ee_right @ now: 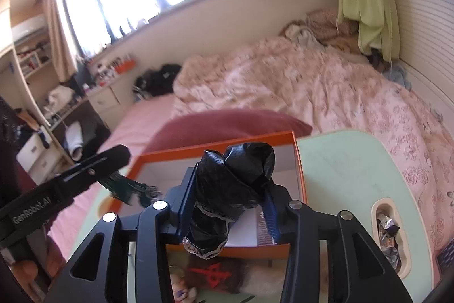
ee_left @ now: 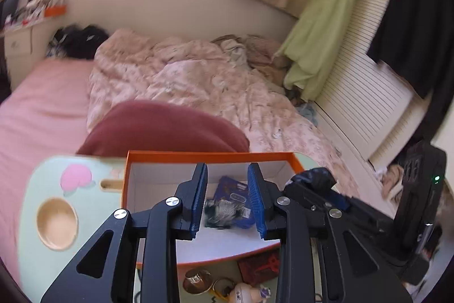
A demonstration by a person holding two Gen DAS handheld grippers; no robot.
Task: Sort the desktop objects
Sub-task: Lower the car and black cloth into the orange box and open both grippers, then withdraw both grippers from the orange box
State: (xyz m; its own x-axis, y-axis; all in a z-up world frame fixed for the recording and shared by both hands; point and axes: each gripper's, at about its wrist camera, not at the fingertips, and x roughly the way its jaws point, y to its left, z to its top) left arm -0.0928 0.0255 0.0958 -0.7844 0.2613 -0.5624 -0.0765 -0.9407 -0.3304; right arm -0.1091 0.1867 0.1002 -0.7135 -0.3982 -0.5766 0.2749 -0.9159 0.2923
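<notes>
Two grippers hang over the lap table's far edge. The right gripper (ee_right: 227, 206) pinches a black folded umbrella (ee_right: 234, 189), its long axis running forward over the orange box (ee_right: 300, 172), which lies just beyond and below. The left gripper (ee_left: 228, 200) is spread and holds nothing above that box, where a blue packet (ee_left: 231, 190) lies. Nearer, a red pouch (ee_left: 258, 264) and trinkets wait on the table (ee_left: 31, 189).

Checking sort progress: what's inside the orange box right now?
The orange box holds a blue packet and a dark tangled item on its white floor. The left tool covers the rest.
</notes>
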